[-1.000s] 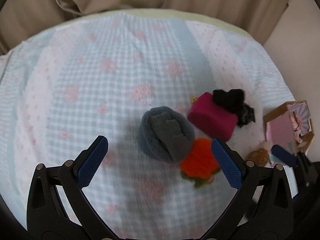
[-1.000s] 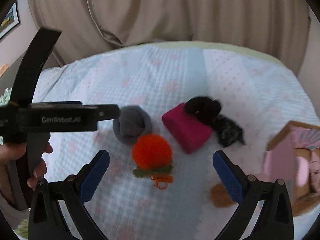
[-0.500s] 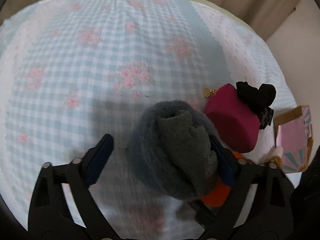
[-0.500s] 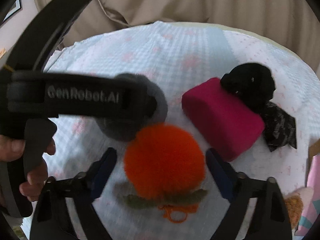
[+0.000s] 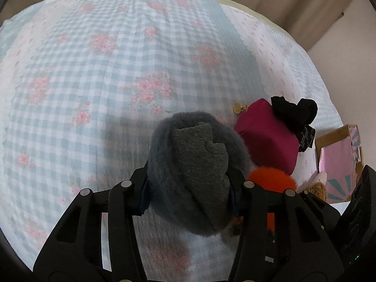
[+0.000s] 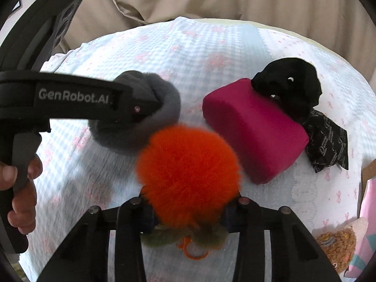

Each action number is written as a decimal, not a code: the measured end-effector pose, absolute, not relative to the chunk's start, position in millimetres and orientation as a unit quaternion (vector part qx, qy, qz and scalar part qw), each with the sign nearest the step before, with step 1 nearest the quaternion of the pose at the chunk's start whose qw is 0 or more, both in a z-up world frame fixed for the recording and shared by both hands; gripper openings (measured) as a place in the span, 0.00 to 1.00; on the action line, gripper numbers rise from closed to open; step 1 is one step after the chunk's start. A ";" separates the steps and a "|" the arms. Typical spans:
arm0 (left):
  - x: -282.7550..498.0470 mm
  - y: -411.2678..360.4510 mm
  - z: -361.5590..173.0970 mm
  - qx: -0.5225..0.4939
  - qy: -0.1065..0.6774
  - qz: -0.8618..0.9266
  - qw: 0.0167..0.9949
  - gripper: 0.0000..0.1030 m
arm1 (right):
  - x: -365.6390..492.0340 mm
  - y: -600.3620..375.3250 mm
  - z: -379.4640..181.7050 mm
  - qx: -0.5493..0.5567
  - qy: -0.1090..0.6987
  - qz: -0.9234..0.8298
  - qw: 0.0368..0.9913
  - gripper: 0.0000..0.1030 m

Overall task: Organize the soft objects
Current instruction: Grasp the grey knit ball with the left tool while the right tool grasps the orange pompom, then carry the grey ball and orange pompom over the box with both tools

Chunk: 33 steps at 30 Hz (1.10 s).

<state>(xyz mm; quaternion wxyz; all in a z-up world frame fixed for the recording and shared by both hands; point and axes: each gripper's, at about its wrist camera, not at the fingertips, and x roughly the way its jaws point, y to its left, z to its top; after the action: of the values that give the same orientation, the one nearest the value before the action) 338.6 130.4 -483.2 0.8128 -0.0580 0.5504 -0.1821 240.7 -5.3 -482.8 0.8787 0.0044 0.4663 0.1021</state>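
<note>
Grey fuzzy bundle [image 5: 195,171]: my left tongs [image 5: 189,188] closing on it; orange pompom [image 6: 188,174]: right tongs [image 6: 188,213] closing on it; pickup step, lift next

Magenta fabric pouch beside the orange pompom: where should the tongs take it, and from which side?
Grip the magenta fabric pouch across its narrower width at the near, bare end, coming from above. The black scrunchie leans on its far end.
</note>
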 end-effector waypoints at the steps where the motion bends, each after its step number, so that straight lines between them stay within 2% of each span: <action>1: 337.8 131.0 -481.2 -0.058 0.549 -0.179 0.814 0.44 | 241.4 -5.7 -481.9 0.005 0.466 0.101 0.879 0.36; 8: 329.9 144.8 -450.9 -0.077 0.537 -0.159 0.825 0.44 | 229.2 -12.6 -456.0 0.008 0.453 0.097 0.886 0.36; 14: 313.2 147.8 -400.9 -0.078 0.518 -0.150 0.839 0.44 | 209.3 -23.5 -413.8 0.010 0.433 0.093 0.896 0.36; 33: 192.9 126.8 -182.2 -0.067 0.428 -0.123 0.893 0.44 | 127.9 -66.0 -193.2 0.018 0.370 0.058 0.927 0.36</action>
<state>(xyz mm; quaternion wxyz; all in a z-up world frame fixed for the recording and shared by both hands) 192.9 126.8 -182.2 0.8929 -0.0671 0.4280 -0.1231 127.9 -66.0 -193.2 0.9269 0.0181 0.3702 0.0584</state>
